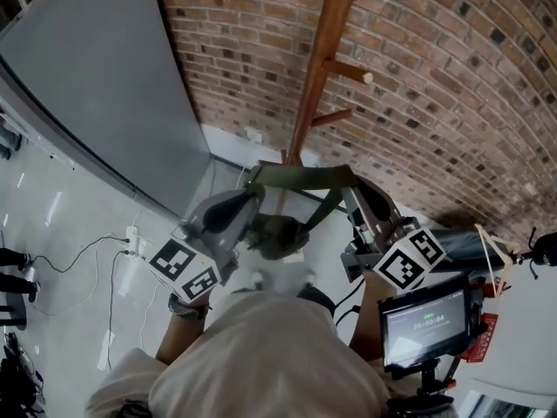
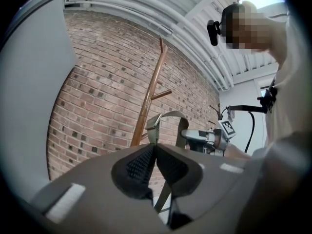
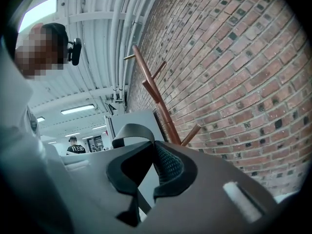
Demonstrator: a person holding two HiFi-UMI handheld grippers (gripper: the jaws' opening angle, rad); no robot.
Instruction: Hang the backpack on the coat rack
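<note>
The backpack (image 1: 277, 236) hangs in the air at the middle of the head view, slung from an olive strap (image 1: 300, 177) stretched level between the two tongs. The left tongs (image 1: 251, 190) sit at 10 o'clock of the bag and the right tongs (image 1: 355, 192) at 2 o'clock. The wooden rack (image 1: 320, 59) stands at 12 o'clock, beyond the strap and against the brick wall (image 1: 452, 77), with its pegs bare. Strap and rack are apart.

In the left gripper view the left tongs (image 2: 155, 149) are pressed together on the strap (image 2: 171, 116), which rises out of them and arches toward 2 o'clock. The rack (image 2: 148, 99) stands behind it at 12 o'clock. In the right gripper view the right tongs (image 3: 153, 150) are likewise clamped on the strap (image 3: 131, 129), which loops up toward 11 o'clock, with the rack (image 3: 153, 91) at 12 o'clock.

As for writing, each tongs' cube (image 1: 184, 271) (image 1: 409, 258) carries only black-and-white square patterns, no letters. A small screen (image 1: 426, 316) at 5 o'clock of the bag shows greenish digits too blurred to read. A power strip (image 1: 132, 242) with white cables lies on the floor at 9 o'clock.
</note>
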